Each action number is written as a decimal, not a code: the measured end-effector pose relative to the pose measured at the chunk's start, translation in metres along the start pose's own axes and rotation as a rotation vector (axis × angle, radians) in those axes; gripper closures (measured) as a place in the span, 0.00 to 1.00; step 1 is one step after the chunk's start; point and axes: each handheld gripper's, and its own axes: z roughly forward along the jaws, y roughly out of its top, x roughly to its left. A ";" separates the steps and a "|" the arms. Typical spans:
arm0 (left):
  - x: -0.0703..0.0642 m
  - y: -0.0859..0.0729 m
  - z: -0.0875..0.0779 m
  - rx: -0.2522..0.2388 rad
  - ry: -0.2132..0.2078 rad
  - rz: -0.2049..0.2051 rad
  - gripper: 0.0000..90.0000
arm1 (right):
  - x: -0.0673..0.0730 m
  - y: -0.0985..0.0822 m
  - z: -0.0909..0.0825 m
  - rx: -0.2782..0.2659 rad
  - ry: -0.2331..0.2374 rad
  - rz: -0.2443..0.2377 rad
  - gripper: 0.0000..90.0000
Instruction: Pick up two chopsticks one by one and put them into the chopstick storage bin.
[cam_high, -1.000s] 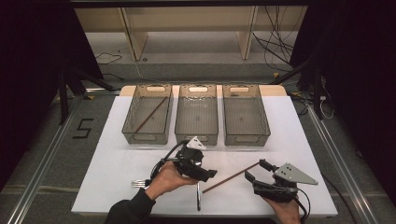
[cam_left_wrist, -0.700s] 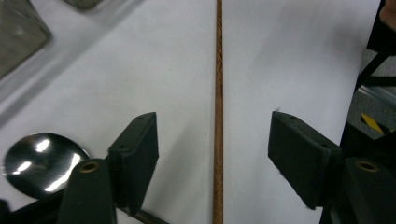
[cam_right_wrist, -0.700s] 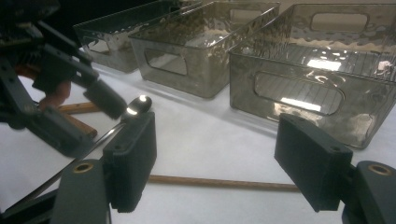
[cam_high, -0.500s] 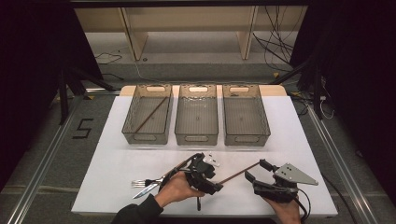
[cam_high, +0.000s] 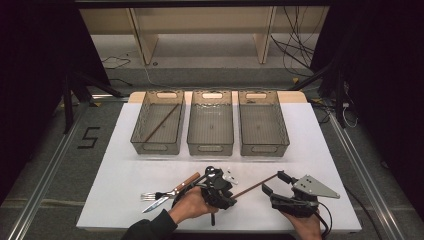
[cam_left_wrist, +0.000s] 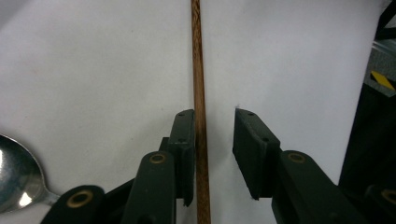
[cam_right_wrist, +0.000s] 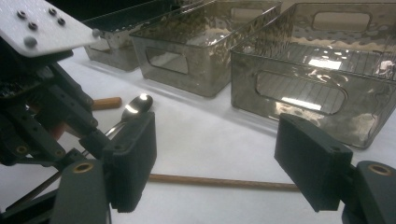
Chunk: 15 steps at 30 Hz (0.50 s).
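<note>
We have the left gripper (cam_high: 220, 186) down over the near end of a thin wooden chopstick (cam_high: 254, 185) that lies flat on the white table (cam_high: 320, 150), at about six o'clock from the middle bin (cam_high: 210, 125). Its jaws have just been closing, and in the left gripper view the chopstick (cam_left_wrist: 200, 116) runs between them, against one pad, with a gap to the other, so nothing is clamped yet. Our right gripper (cam_high: 274, 184) rests at four o'clock from it, jaws wide and empty, the stick's far end (cam_right_wrist: 224, 182) lying across them. We judge the stick light, stiff, smooth and prone to roll or pivot, so we pinch across its width, somewhat inward from the tip. A matching stick (cam_high: 161, 122) lies in the left bin (cam_high: 159, 122).
</note>
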 end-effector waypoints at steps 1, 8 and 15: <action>0.000 0.000 0.001 0.007 0.004 0.008 0.76 | 0.000 0.000 0.000 0.000 0.000 0.000 0.33; -0.004 -0.001 0.002 0.003 0.051 0.036 0.84 | 0.001 0.000 0.001 0.003 0.001 0.002 0.33; -0.004 -0.002 0.002 -0.003 0.059 0.061 0.92 | 0.001 0.000 0.001 0.005 0.002 0.000 0.33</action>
